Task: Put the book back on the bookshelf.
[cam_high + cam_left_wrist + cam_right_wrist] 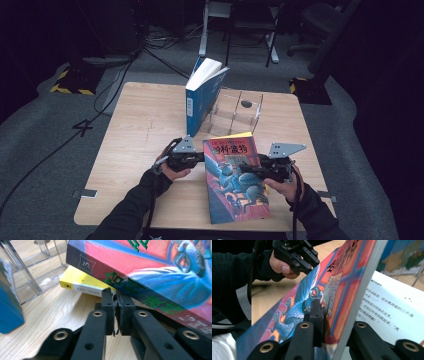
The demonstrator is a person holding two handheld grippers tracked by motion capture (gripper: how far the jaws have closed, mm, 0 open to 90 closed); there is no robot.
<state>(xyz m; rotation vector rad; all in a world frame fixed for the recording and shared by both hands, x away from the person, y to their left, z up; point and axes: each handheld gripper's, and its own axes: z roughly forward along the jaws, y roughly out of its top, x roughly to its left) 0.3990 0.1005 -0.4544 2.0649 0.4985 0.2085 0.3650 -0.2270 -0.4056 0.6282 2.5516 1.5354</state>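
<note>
A thick book with a red and blue picture cover (235, 185) is held tilted above the front of the wooden table (145, 120). My right gripper (242, 168) is shut on the colourful book (294, 307), one jaw on the cover, the other behind the page block. My left gripper (202, 157) is at the book's spine side, its pads pressed together with nothing seen between them. The tips of the left gripper (114, 293) sit just under the spine (150, 267). A yellow book (80, 283) lies beneath. The left gripper (297, 257) also shows beyond the cover.
A blue book (202, 95) stands upright against a clear acrylic holder (237, 112) at the back middle of the table. A white printed page (387, 307) lies under the raised book. Bare wood spreads to the left. Cables and chair legs are on the floor beyond.
</note>
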